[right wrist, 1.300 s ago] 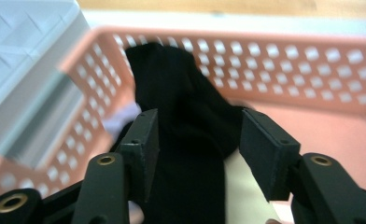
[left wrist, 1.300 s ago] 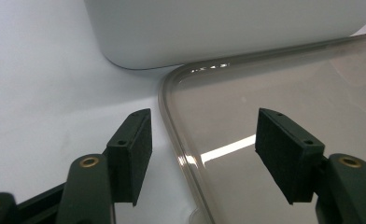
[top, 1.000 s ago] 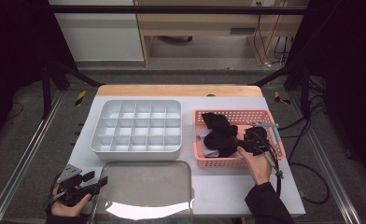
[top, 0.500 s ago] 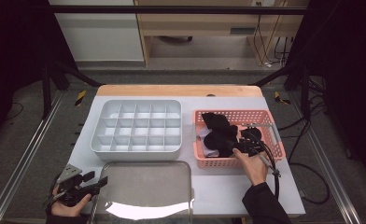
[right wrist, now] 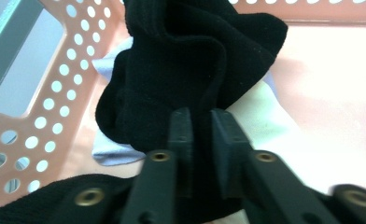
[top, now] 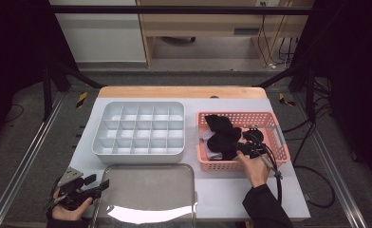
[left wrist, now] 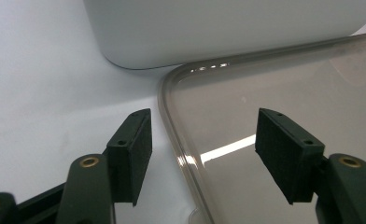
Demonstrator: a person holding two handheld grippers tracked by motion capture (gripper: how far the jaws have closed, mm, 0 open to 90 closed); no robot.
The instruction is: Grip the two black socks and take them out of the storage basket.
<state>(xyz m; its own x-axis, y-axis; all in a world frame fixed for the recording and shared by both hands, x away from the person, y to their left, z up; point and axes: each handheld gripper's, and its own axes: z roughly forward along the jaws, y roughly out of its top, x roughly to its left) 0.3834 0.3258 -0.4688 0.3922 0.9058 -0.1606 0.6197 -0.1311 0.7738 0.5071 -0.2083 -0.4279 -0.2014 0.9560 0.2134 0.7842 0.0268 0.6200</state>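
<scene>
Lettering none; right hand-held gripper (right wrist: 200,122) pinches black cloth (right wrist: 190,60).

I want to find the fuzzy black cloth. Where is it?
In the high view, the black cloth lies in the pink perforated plastic basket on the table's right, beside the white compartment tray, pinched by the right gripper.

The right gripper (top: 243,147) is held out over the right side of the table by the right hand (top: 253,166), its dark-sleeved forearm rising from the bottom edge. Its jaws are pinched nearly together on black fabric. The left gripper (top: 101,184) sits low at the near left corner, gripped by the left hand (top: 68,206), pointing right with jaws spread wide and holding nothing.
</scene>
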